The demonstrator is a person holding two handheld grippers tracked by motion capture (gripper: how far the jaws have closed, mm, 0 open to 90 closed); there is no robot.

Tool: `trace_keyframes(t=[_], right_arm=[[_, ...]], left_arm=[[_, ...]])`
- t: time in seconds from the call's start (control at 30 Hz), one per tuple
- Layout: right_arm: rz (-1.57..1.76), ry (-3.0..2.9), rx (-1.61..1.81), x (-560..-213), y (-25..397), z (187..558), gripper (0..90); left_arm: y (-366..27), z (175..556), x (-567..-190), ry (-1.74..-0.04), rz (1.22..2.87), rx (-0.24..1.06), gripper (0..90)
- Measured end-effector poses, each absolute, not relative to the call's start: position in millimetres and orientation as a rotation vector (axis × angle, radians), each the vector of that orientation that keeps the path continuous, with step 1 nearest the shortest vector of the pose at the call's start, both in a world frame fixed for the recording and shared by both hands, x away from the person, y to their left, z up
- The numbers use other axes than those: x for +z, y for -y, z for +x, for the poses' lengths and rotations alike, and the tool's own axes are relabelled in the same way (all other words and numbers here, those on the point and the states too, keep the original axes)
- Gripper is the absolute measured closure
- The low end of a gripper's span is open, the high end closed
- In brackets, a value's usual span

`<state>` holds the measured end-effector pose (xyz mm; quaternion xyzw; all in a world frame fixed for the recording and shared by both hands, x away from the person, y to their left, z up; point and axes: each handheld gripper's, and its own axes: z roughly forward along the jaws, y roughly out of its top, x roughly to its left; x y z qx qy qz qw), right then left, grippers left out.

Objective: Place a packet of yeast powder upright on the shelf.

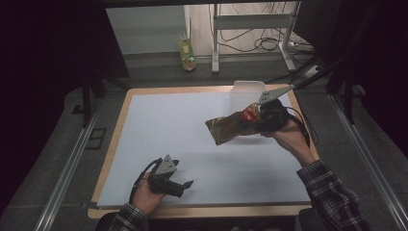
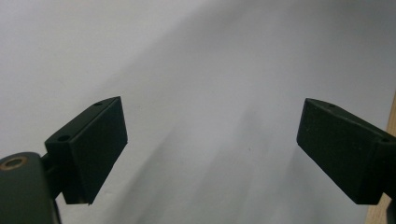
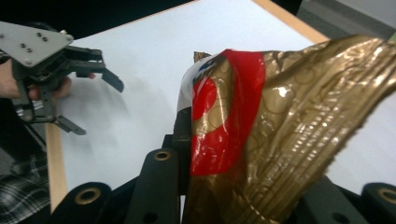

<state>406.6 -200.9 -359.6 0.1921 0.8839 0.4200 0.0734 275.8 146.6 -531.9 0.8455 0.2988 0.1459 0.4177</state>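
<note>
Your right hand-held gripper [image 1: 262, 120] clamps a crinkled gold foil packet with a red patch [image 1: 230, 127], lifted above the white surface [image 1: 168, 125]. Nearer you than the packet, your left hand-held gripper [image 1: 185, 187] rests with jaws spread wide.

A white-topped wooden table [image 1: 144, 120] stands on grey floor [image 1: 159, 67], dark surroundings, white frame legs [image 1: 215, 43] beyond.

The bag [image 3: 289, 121] is glossy, crinkled gold foil with a shiny red patch. The table [image 1: 144, 91] edge looks like pale wood under a smooth matt white sheet [image 1: 173, 130]. The left gripper [image 2: 212, 149] has matt black plastic jaws.
</note>
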Motion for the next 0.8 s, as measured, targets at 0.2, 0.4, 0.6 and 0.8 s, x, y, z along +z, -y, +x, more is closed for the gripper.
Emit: trace_keyframes(t=[0.2, 0.4, 0.6, 0.8], right_arm=[[0.567, -2.618, 1.233, -342, 211, 422, 70.5], [0.528, -2.583, 1.187, -326, 219, 436, 70.5], [0.502, -2.547, 1.137, -314, 226, 450, 70.5], [0.473, -2.53, 1.081, -311, 232, 465, 70.6]], left_arm=[[-152, 277, -530, -0.766, 2.08, 0.373, 8.0], [-152, 276, -530, -0.762, 2.079, 0.38, 7.3], [-153, 276, -529, -0.765, 2.069, 0.388, 6.4], [-154, 276, -529, -0.769, 2.064, 0.394, 5.5]])
